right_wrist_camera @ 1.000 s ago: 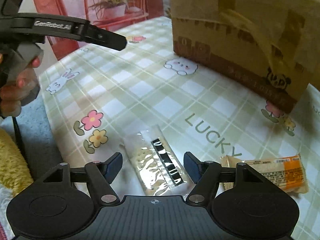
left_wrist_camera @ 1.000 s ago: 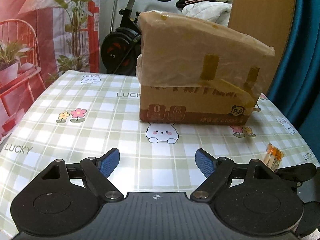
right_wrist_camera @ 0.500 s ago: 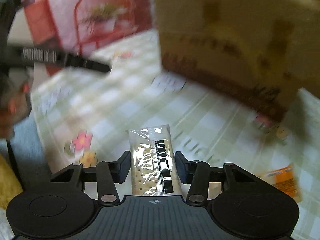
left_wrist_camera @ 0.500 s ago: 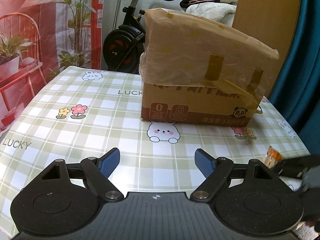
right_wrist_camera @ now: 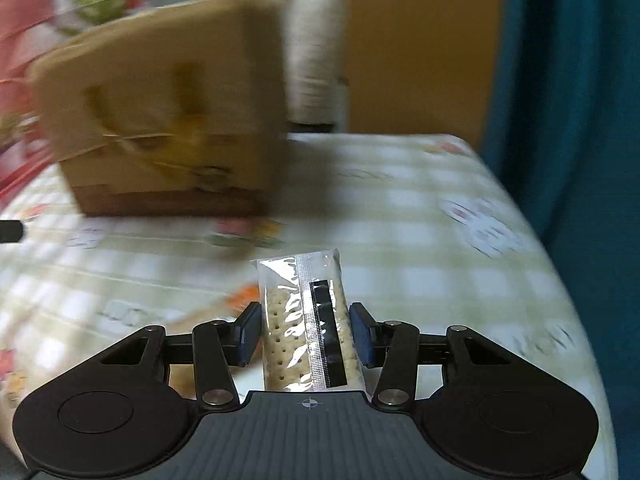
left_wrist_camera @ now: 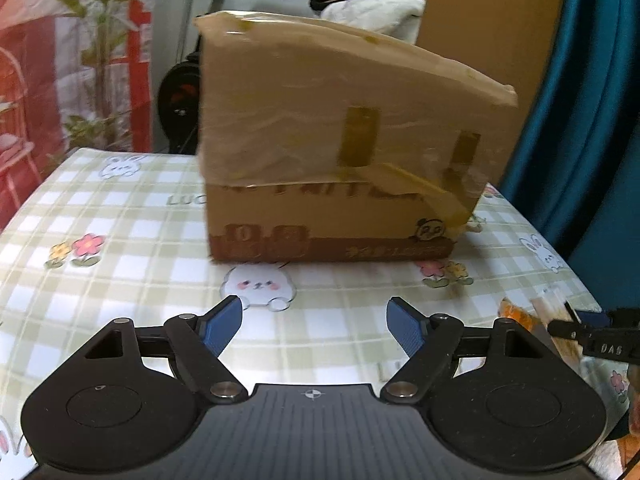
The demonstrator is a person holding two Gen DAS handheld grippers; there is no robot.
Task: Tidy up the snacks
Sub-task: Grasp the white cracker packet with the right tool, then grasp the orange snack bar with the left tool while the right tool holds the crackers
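Observation:
My right gripper [right_wrist_camera: 306, 332] is shut on a clear-wrapped cracker packet [right_wrist_camera: 308, 320] and holds it above the table, pointing forward between the fingers. An orange snack packet [right_wrist_camera: 240, 294] lies on the tablecloth just behind it, mostly hidden; it also shows at the right edge of the left wrist view [left_wrist_camera: 528, 314]. My left gripper [left_wrist_camera: 316, 324] is open and empty above the table, facing the taped cardboard box [left_wrist_camera: 340, 160]. The box stands blurred at the left in the right wrist view [right_wrist_camera: 160, 120].
The table has a green checked cloth [left_wrist_camera: 120, 240] with rabbits and flowers. A teal curtain [left_wrist_camera: 592, 120] hangs at the right, close to the table edge. An exercise bike [left_wrist_camera: 180, 88] and a red printed backdrop [left_wrist_camera: 60, 60] stand behind the table.
My right gripper closed on the cracker packet, lifted it and swung to the right. My left gripper moved closer to the box and stayed open.

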